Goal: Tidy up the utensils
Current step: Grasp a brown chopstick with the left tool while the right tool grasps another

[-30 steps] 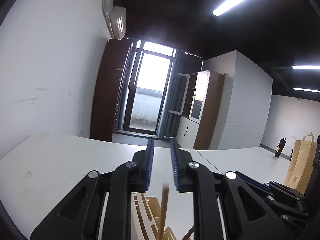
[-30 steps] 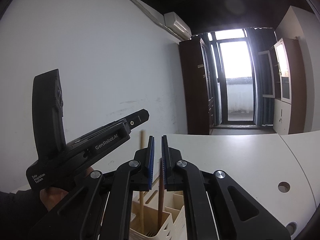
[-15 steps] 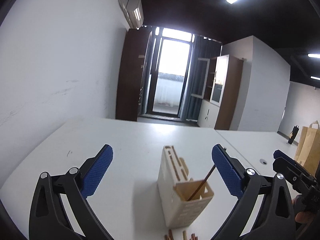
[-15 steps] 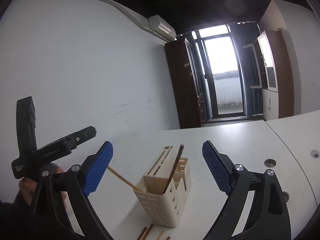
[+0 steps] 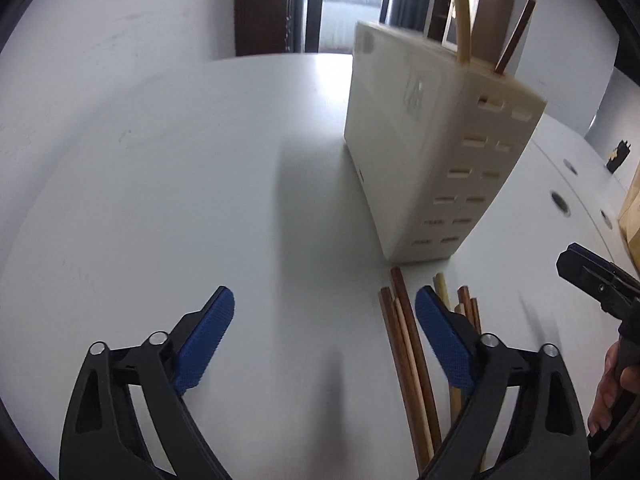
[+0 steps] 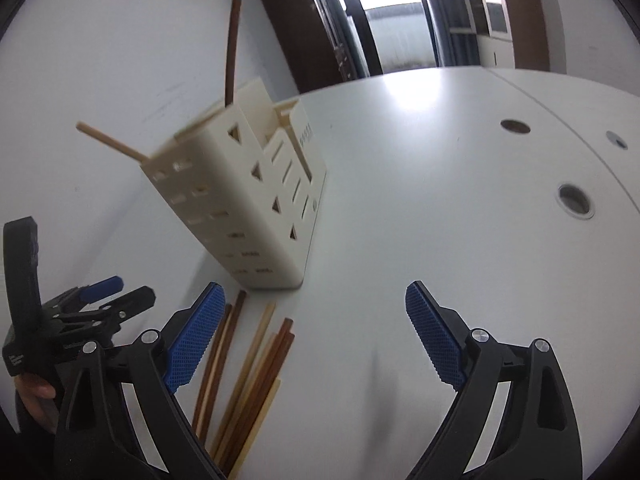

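Observation:
A cream utensil holder (image 5: 432,152) (image 6: 248,196) stands on the white table. One pale chopstick (image 5: 460,12) (image 6: 112,144) and one dark chopstick (image 5: 516,36) (image 6: 231,40) stick out of it. Several loose chopsticks (image 5: 408,344) (image 6: 248,372), brown and pale, lie on the table just in front of the holder. My left gripper (image 5: 324,316) hangs low over the table left of the pile, wide apart, its jaws closing a little on nothing. My right gripper (image 6: 314,312) hovers right of the pile, also wide, closing slightly, empty. Each gripper shows at the edge of the other's view.
The white table (image 5: 160,184) (image 6: 440,184) has round cable holes (image 6: 574,200) (image 5: 560,202) to the right. A brown paper bag (image 5: 632,208) stands at the far right. A white wall runs along the left; a glass door is at the back.
Both grippers were nearly shut and pointing level a second ago; they opened wide, tipped downward and dropped close to the table. A chopstick from each now stands in the holder.

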`<state>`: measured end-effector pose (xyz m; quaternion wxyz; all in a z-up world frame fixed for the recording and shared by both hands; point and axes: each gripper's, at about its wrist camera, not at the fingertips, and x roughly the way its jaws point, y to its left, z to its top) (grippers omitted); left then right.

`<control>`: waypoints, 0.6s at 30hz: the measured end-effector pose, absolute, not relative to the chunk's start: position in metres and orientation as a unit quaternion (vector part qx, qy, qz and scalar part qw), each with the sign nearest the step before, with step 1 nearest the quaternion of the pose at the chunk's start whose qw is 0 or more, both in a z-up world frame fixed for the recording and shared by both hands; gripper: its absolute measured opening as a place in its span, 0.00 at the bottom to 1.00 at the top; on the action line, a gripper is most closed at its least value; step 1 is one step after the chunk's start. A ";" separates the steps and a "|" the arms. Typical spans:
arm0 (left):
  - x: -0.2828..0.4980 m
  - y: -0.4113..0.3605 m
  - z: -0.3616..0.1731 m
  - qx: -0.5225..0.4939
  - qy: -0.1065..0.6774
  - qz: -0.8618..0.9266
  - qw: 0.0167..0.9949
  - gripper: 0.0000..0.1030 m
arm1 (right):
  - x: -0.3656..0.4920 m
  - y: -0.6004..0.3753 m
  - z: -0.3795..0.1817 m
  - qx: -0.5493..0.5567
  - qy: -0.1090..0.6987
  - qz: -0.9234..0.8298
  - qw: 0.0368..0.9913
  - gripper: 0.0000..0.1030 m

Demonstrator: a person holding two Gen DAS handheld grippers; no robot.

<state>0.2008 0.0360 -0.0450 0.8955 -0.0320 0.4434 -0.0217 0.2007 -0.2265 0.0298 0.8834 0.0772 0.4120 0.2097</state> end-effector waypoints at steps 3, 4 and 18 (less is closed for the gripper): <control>0.217 0.033 -0.069 -0.038 0.479 -0.036 0.876 0.65 | 0.202 -0.206 0.011 0.035 0.440 0.220 0.870 0.36; 0.220 0.034 -0.073 -0.041 0.486 -0.039 0.872 0.62 | 0.201 -0.199 0.007 0.023 0.443 0.225 0.867 0.35; 0.204 0.025 -0.087 -0.024 0.478 -0.049 0.877 0.63 | 0.182 -0.171 -0.020 -0.037 0.451 0.234 0.860 0.31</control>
